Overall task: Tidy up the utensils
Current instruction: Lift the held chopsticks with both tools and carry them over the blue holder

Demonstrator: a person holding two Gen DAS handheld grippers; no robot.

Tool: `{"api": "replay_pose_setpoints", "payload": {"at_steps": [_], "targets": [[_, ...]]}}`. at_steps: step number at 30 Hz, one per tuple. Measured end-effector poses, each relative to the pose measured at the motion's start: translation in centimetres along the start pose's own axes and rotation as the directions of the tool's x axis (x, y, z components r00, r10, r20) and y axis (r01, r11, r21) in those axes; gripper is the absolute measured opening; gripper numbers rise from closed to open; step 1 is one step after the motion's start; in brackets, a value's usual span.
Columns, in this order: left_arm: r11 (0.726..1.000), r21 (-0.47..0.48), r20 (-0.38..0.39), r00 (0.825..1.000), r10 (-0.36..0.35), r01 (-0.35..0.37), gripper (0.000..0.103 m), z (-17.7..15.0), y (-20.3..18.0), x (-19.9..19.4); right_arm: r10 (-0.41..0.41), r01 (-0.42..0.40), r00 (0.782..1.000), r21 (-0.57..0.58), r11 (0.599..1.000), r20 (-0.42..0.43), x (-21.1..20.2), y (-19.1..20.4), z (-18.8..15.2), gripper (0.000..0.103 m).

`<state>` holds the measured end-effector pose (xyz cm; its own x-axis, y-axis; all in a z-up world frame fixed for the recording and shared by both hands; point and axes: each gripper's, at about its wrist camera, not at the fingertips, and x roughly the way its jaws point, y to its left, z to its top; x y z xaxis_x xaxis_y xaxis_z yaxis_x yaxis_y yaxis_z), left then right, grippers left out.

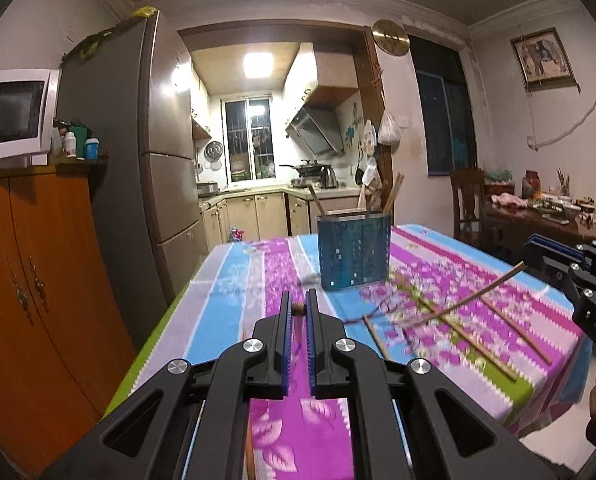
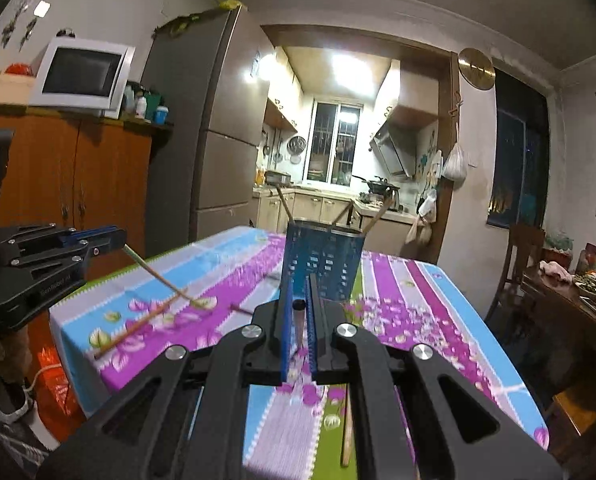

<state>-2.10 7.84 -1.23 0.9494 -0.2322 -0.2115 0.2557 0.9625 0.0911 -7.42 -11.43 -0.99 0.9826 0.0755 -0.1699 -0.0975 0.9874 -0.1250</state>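
A blue perforated utensil holder (image 1: 353, 250) stands on the striped floral tablecloth (image 1: 234, 280), with several chopsticks leaning in it; it also shows in the right wrist view (image 2: 321, 266). My left gripper (image 1: 298, 310) is shut on a chopstick (image 1: 298, 309) seen end-on between the fingers; it appears at the left of the right wrist view (image 2: 118, 240), the chopstick (image 2: 158, 276) slanting down to the cloth. My right gripper (image 2: 299, 306) is shut on another chopstick (image 2: 299, 305); in the left wrist view that chopstick (image 1: 473, 294) slants from the gripper at the right edge. Loose chopsticks (image 1: 469, 340) lie on the cloth.
An orange cabinet (image 1: 38, 280) with a microwave (image 1: 10, 116) and a grey fridge (image 1: 138, 140) stand to the left. A wooden chair (image 1: 467, 200) and a cluttered side table (image 1: 553, 216) are on the right. The kitchen doorway lies beyond the table.
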Motion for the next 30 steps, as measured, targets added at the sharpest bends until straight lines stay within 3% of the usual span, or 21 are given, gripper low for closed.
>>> {"api": "replay_pose_setpoints", "payload": {"at_steps": [7, 30], "targets": [[1.000, -0.021, 0.028, 1.000, -0.003, 0.003, 0.008, 2.8, 0.4, 0.0, 0.032, -0.033, 0.999, 0.031, 0.999, 0.019, 0.6, -1.1, 1.9, 0.005], [0.997, -0.075, -0.027, 1.000, -0.002, 0.000, 0.008, 7.4, 0.9, 2.1, 0.130, -0.130, 0.991, 0.118, 0.985, 0.011, 2.4, -4.0, 5.0, 0.005]]}}
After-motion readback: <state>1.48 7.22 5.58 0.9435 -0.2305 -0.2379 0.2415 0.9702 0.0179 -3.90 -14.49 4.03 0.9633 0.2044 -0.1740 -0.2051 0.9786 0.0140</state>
